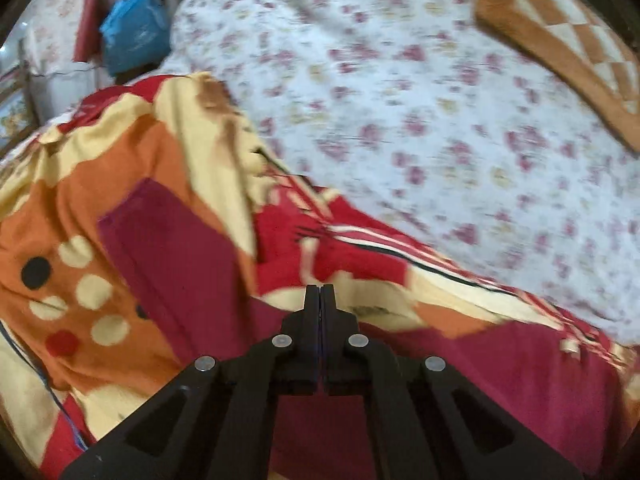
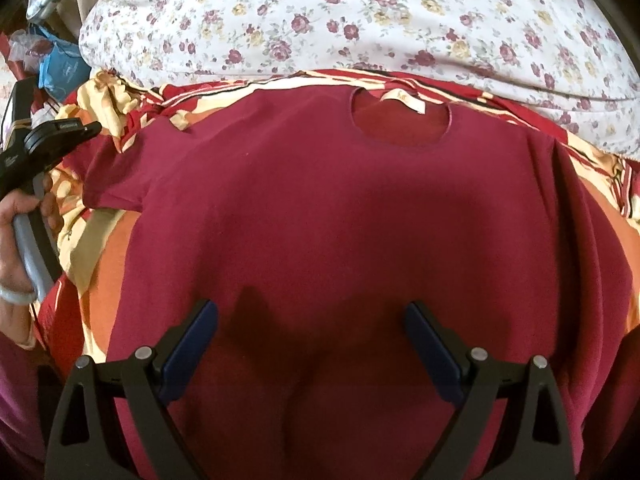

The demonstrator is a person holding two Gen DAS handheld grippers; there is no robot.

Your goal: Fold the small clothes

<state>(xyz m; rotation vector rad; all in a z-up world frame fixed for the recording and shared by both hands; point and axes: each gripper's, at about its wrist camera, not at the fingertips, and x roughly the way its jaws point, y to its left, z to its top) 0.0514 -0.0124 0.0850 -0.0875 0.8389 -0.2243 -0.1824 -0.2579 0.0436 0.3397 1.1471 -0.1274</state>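
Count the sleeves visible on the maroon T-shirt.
1: the left sleeve, spread on the patterned blanket near the left tool. The T-shirt's other sleeve may be folded under.

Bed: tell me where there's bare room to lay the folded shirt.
Free: the floral sheet beyond the maroon T-shirt, between its collar and the checked quilt. Crowded: the patterned blanket under the shirt is rumpled at left, and bags pile up at the far-left bed edge.
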